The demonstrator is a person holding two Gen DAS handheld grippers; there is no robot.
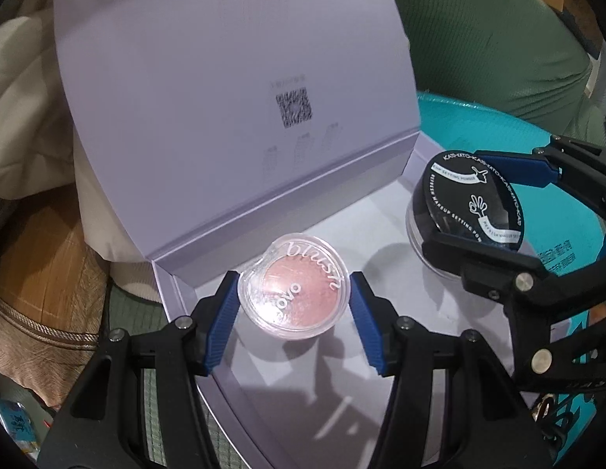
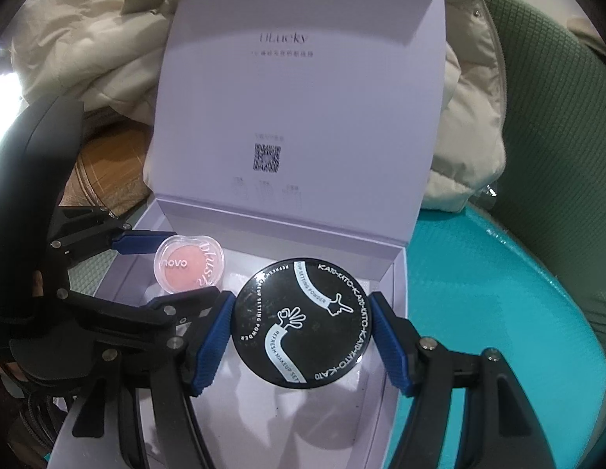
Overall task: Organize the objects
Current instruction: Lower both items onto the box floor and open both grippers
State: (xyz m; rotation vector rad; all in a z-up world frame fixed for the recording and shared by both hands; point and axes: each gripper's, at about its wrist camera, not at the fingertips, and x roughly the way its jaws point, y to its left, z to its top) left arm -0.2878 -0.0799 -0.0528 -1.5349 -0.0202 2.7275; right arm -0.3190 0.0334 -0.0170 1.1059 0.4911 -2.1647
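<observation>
A lavender gift box (image 1: 381, 402) stands open with its lid (image 1: 224, 78) upright; it also shows in the right wrist view (image 2: 396, 273). My left gripper (image 1: 295, 301) is shut on a clear round blush compact (image 1: 293, 287) with pink powder, holding it over the box's left side. The compact also shows in the right wrist view (image 2: 189, 269). My right gripper (image 2: 303, 324) is shut on a black-lidded setting powder jar (image 2: 301, 318) over the box's right side. The jar and right gripper also show in the left wrist view (image 1: 463, 219).
The box rests on a teal round surface (image 2: 498, 293). A cream jacket (image 2: 88, 58) lies behind the box. Green upholstery (image 2: 556, 117) rises at the right. A brown bag (image 1: 41, 273) lies at the left.
</observation>
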